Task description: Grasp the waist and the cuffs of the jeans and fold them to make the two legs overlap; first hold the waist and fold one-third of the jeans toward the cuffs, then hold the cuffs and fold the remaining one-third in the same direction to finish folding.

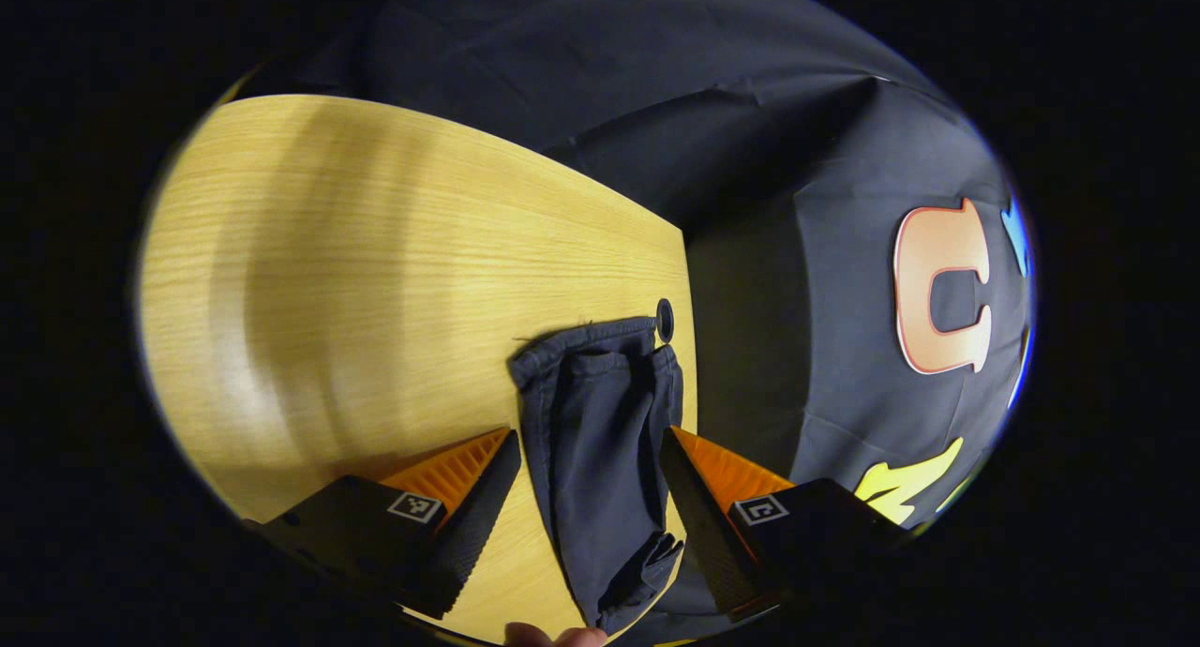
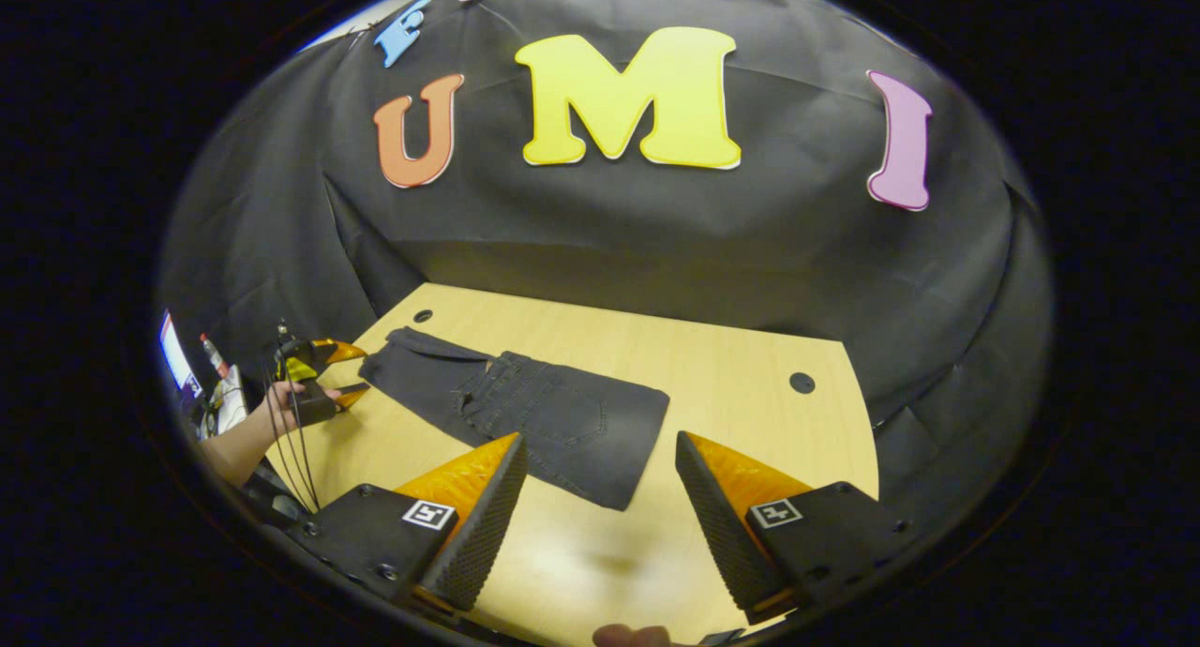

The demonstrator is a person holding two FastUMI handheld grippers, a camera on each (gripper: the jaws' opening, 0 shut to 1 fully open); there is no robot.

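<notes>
On the wooden bench point(image 2: 712, 366) the dark jeans point(image 2: 525, 413) lie flat, already folded lengthwise, the back pocket facing up. In the right gripper view the right gripper point(image 2: 600, 506) hovers above the near end of the jeans with its fingers spread wide, touching nothing. In the left gripper view the left gripper point(image 1: 591, 497) has its fingers wide on either side of the cuffs point(image 1: 595, 366), which lie close to a grommet hole point(image 1: 665, 320) by the bench edge.
</notes>
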